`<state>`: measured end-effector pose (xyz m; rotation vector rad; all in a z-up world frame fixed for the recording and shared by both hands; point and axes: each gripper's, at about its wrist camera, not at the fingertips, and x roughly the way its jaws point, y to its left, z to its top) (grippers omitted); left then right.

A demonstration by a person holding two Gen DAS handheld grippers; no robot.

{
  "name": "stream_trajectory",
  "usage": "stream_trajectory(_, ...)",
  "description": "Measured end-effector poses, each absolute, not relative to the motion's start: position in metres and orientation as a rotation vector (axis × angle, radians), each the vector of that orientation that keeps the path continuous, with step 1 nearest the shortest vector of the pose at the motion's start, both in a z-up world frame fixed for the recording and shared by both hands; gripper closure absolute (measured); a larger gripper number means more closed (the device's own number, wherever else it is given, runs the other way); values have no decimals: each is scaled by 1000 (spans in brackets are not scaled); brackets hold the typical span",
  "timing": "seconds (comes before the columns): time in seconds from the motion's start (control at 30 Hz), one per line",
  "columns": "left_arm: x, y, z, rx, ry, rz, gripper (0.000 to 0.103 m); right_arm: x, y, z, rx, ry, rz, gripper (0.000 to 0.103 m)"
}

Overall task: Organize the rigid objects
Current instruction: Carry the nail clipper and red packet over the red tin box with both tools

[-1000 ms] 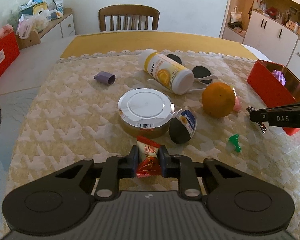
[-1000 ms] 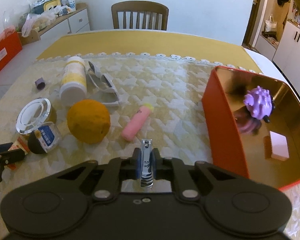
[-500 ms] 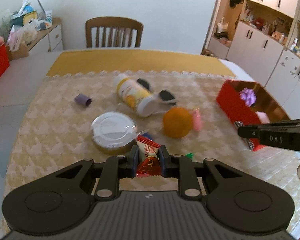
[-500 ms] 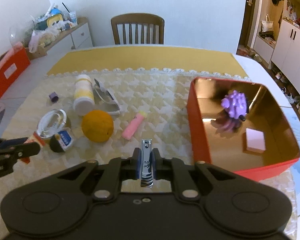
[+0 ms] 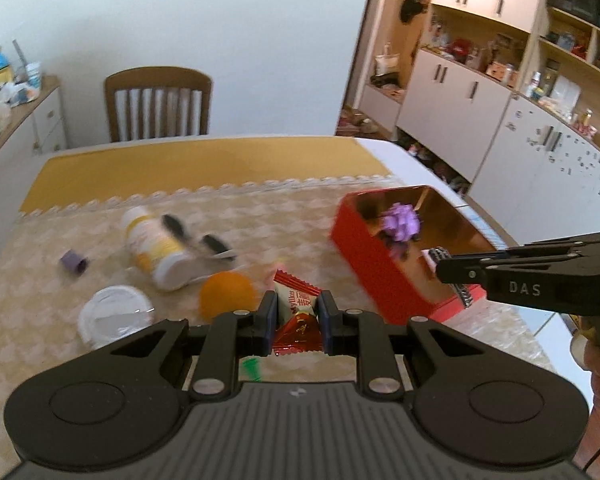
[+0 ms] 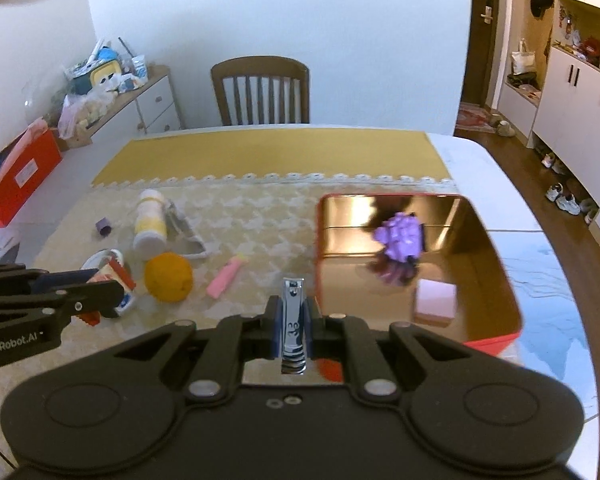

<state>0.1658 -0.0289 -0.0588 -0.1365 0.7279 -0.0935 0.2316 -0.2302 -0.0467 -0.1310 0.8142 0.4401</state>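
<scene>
Right wrist view: the right hand-held gripper (image 6: 294, 316) clamps a steel nail clipper (image 6: 293, 330) above the near rim of the red tin (image 6: 488, 342), which sits by the counter's (image 6: 500, 168) right edge and holds one purple toy (image 6: 400, 236) and one pink block (image 6: 435, 300). The left hand-held gripper (image 5: 298, 322) pinches one red candy packet (image 5: 298, 314). One orange (image 6: 168, 277), one white bottle (image 6: 150, 222) and one pink tube (image 6: 225, 278) lie on open cloth left of the tin.
</scene>
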Motion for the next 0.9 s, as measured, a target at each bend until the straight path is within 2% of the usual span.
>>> stream_trajectory(0.4,210,-104,-51,-103,721,-155,82,261,-297,-43,-115,801,402,93)
stream_trajectory(0.9,280,-163,-85,-79,803,-165,82,329,-337,-71,-137,870,412,93)
